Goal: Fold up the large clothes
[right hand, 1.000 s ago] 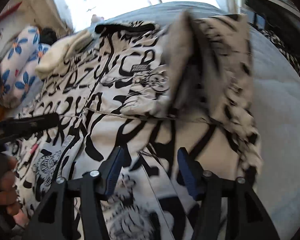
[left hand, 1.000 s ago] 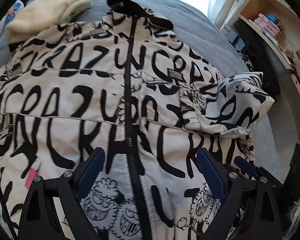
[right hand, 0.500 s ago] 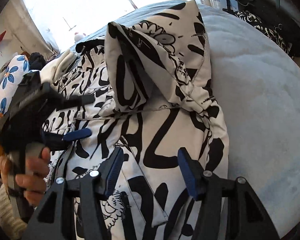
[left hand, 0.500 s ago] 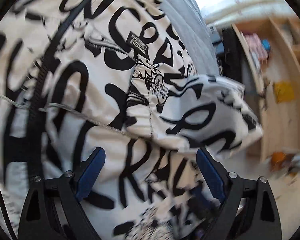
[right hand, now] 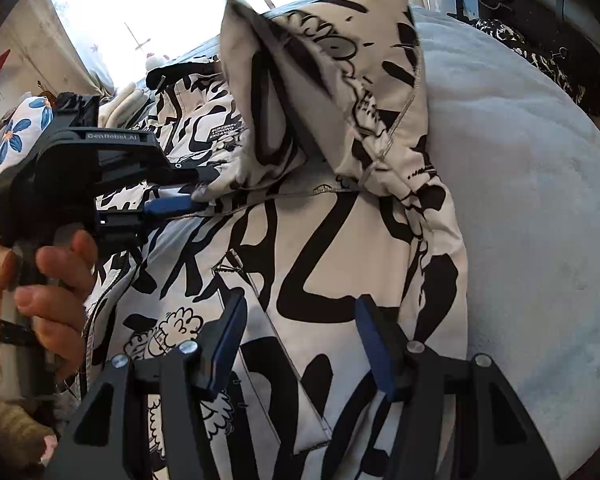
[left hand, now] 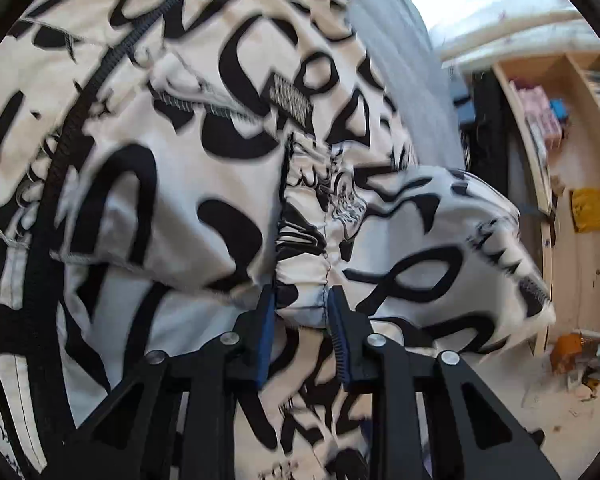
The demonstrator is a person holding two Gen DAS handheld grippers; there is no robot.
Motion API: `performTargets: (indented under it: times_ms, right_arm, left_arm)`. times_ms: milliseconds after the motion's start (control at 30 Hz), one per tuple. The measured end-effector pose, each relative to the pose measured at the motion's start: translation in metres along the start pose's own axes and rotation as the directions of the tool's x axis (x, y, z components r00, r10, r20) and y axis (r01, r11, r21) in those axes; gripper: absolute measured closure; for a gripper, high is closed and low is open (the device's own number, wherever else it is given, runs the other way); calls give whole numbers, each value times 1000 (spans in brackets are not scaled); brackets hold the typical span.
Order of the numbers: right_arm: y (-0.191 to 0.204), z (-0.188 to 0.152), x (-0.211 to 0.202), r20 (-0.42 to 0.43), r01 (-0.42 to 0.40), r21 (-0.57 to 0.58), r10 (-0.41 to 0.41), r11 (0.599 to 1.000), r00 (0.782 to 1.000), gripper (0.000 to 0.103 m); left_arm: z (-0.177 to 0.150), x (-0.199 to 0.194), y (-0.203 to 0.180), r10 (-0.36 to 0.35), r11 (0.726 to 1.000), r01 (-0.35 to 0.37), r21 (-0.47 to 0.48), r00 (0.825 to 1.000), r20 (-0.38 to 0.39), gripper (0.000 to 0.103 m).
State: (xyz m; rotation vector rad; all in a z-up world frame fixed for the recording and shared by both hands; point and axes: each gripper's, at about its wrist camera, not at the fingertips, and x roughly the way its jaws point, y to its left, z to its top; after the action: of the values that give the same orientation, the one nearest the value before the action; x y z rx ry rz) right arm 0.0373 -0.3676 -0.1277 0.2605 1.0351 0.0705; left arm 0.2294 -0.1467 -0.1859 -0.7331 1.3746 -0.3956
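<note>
A large white jacket (right hand: 320, 248) with black lettering and a black zip (left hand: 72, 152) lies spread on a bed. Its sleeve (left hand: 440, 252) is folded back over the chest and sticks up in the right wrist view (right hand: 324, 92). My left gripper (left hand: 302, 312) is shut on the sleeve's cuff end; it also shows in the right wrist view (right hand: 196, 194), held by a hand, pinching the sleeve edge. My right gripper (right hand: 300, 336) is open and empty, hovering just above the jacket's lower front near its right side.
The pale blue bed cover (right hand: 532, 220) lies bare right of the jacket. A flowered pillow (right hand: 16, 140) and a cream garment (right hand: 124, 100) lie at the far left. Wooden shelves (left hand: 560, 128) stand beyond the bed, with dark clothes (right hand: 540, 44) at its far right edge.
My left gripper has moved in to the folded sleeve and shut on its cuff end. The sleeve now stands lifted. My right gripper stays open over the lower front.
</note>
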Motion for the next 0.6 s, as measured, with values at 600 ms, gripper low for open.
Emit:
performTargets:
  times_ms: [600]
  right_arm:
    - [5, 1, 4, -3, 19, -14, -19, 1000, 1000, 47]
  left_arm:
    - [24, -178, -25, 160, 931, -311, 192, 818, 552, 94]
